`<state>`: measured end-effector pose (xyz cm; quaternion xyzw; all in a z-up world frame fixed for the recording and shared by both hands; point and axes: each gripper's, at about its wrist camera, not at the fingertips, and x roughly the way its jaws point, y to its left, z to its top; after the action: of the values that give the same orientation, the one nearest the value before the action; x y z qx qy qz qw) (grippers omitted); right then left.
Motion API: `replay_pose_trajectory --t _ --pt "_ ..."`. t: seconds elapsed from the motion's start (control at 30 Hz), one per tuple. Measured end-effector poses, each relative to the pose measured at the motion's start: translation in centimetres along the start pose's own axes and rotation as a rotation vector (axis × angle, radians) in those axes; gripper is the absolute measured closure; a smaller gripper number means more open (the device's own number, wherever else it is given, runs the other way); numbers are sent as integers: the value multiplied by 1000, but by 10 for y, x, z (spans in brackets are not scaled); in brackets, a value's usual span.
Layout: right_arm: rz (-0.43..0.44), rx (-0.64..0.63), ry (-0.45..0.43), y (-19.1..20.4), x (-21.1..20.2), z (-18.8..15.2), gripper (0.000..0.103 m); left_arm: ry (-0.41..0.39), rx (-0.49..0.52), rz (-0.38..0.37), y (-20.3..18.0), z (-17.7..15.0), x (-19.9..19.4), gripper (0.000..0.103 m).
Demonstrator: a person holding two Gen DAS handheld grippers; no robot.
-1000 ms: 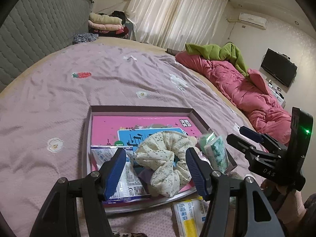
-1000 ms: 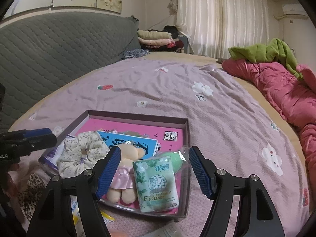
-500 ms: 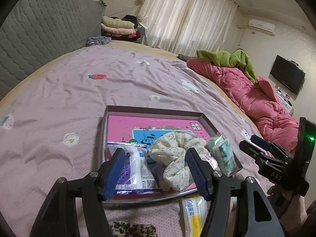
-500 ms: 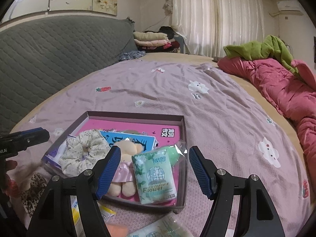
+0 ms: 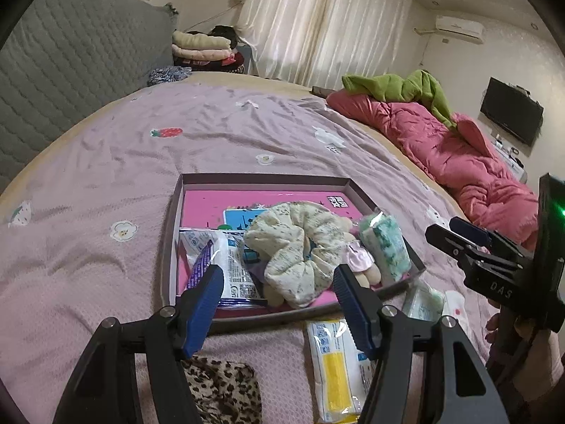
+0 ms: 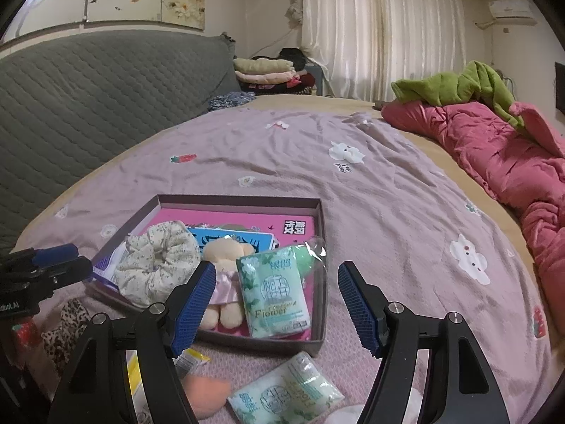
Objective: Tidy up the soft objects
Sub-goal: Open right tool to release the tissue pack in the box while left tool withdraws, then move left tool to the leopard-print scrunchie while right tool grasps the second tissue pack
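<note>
A shallow brown box [image 5: 169, 247] [image 6: 317, 344] with a pink floor lies on the bed. In it are a cream floral scrunchie [image 5: 293, 247] [image 6: 155, 268], a small plush doll [image 6: 222, 265] [image 5: 360, 261], a green tissue pack [image 6: 272, 293] [image 5: 386, 247] and a white-blue packet [image 5: 226, 265]. My left gripper [image 5: 279, 300] is open and empty, hovering over the box's near edge. My right gripper [image 6: 277, 304] is open too, above the tissue pack, touching nothing. Outside the box lie a yellow-striped packet [image 5: 333, 371], a leopard-print cloth [image 5: 222, 388] [image 6: 67, 328], a second tissue pack [image 6: 286, 392] and a peach soft thing [image 6: 208, 395].
The lilac bedspread [image 5: 106, 183] with cartoon prints stretches around the box. A pink quilt [image 5: 441, 155] with a green blanket [image 5: 395, 86] runs along the right side. A grey quilted headboard [image 6: 88, 81] stands left, folded clothes [image 6: 268, 70] at the back.
Both grippers have drawn back from the box toward the bed's near edge, so more loose items in front of it show. The left view has also swung leftward. Neither gripper took anything.
</note>
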<state>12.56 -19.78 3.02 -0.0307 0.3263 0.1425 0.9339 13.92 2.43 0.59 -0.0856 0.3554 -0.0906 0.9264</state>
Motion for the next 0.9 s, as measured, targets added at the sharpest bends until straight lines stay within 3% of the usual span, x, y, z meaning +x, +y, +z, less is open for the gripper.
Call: replay_pose_trajectory --t 0.43,0.9 --pt "-3 -37 24 7 -11 -12 30 23 -8 20 2 -9 -10 39" --pt "-2 47 68 -7 -32 -34 30 85 -74 66 20 -34 -32 39"
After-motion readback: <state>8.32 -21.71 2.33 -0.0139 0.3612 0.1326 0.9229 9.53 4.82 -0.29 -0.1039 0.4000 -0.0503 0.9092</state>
